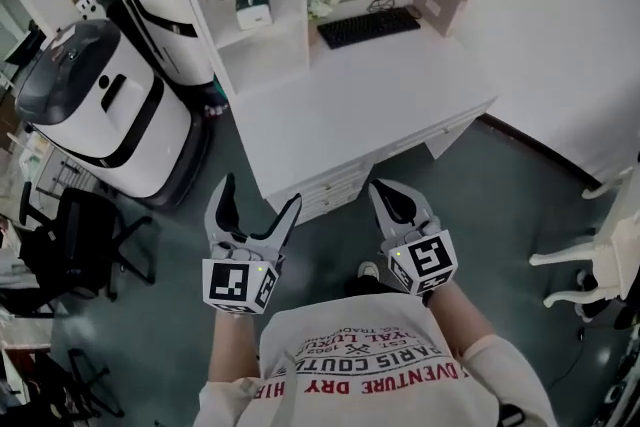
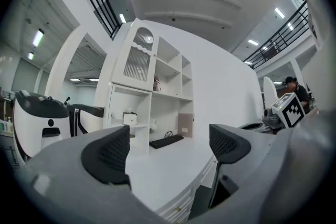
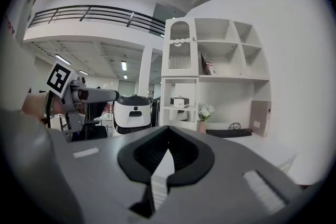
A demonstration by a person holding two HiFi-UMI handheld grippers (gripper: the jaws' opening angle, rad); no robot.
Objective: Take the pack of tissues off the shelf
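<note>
The desk (image 1: 380, 105) stands ahead of us, with its shelf (image 1: 300, 0) at the back left. We hold both grippers low and short of the desk edge, probably ready to reach. The left gripper (image 1: 262, 193) has its jaws wide apart and empty, set to take hold. The right gripper (image 1: 385, 195) has its jaws together on nothing. The pack of tissues (image 1: 254, 10) sits in an open shelf compartment, well apart from both. Its label is too small to read. The shirt (image 1: 370, 365) print seems to read "ADVENTURE DRY".

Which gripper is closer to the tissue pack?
Left. The left gripper is almost in line with the tissue pack; the right gripper, shut, is offset to its right. Both are short of the desk.
</note>
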